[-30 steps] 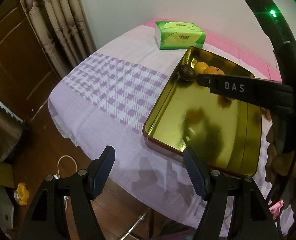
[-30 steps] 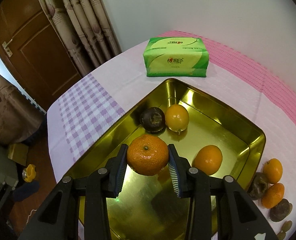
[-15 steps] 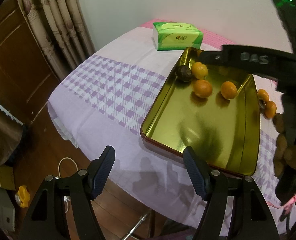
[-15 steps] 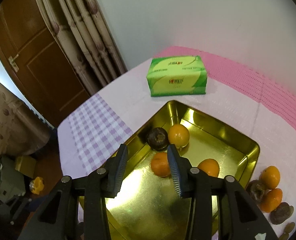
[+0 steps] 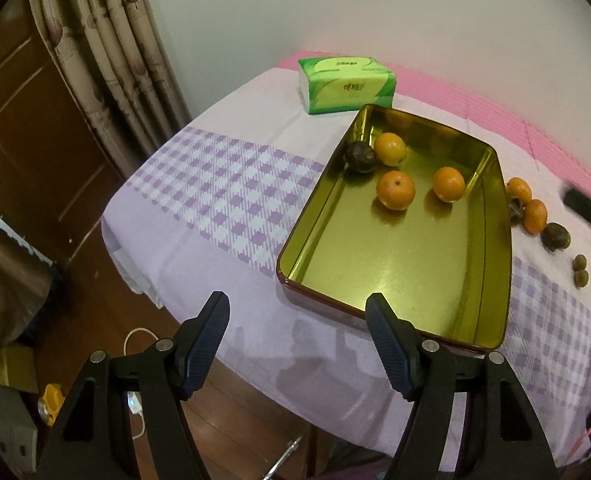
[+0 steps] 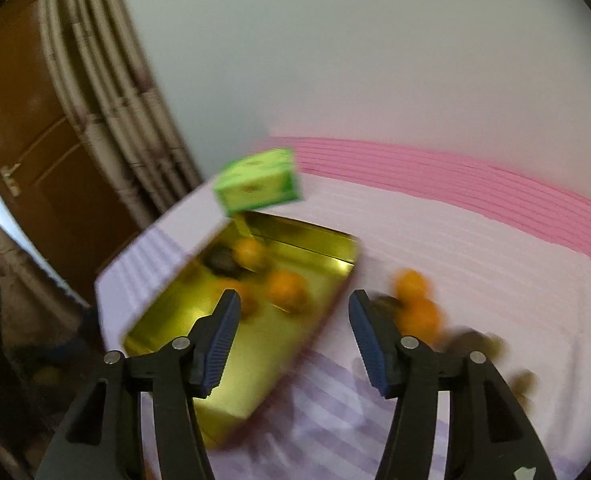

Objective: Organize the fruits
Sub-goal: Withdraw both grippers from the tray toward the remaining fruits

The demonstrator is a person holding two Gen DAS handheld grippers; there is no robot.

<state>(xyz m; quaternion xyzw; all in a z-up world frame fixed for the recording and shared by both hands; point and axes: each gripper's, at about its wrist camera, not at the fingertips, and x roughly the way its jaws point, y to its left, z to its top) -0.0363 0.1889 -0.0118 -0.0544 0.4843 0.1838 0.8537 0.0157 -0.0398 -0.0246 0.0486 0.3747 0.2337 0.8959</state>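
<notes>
Here we read the table from left to right. At the left, our left gripper (image 5: 297, 340) hangs over the near edge of the checked tablecloth (image 5: 231, 188), its jaws apart and empty; we judge it parked there to leave the tray free for the other hand. Next comes the gold tray (image 5: 491, 280), with the green tissue box (image 5: 347, 84) just behind its far corner. In the tray lie four fruits: a dark fruit (image 5: 360, 157) touching an orange (image 5: 391, 149) in the far corner, then the middle orange (image 5: 395, 190) and another orange (image 5: 449, 184) apart from each other. Right of the tray, on the cloth, wait the loose fruits (image 5: 533, 214): two oranges, two dark ones and a pair of small brownish ones, all close to the rim, so the sorting looks about half done.

Our right gripper (image 6: 293, 344) has just been opening its jaws, and nothing sits between them; they frame the tray's right rim, with the loose oranges (image 6: 419, 314) just to the right of them. We judge it is heading for that pile.

The left wrist view is sharp and lets us count every fruit; the right wrist view is smeared by motion, so the dark fruits there are mere smudges, but it alone shows the right jaws empty.
</notes>
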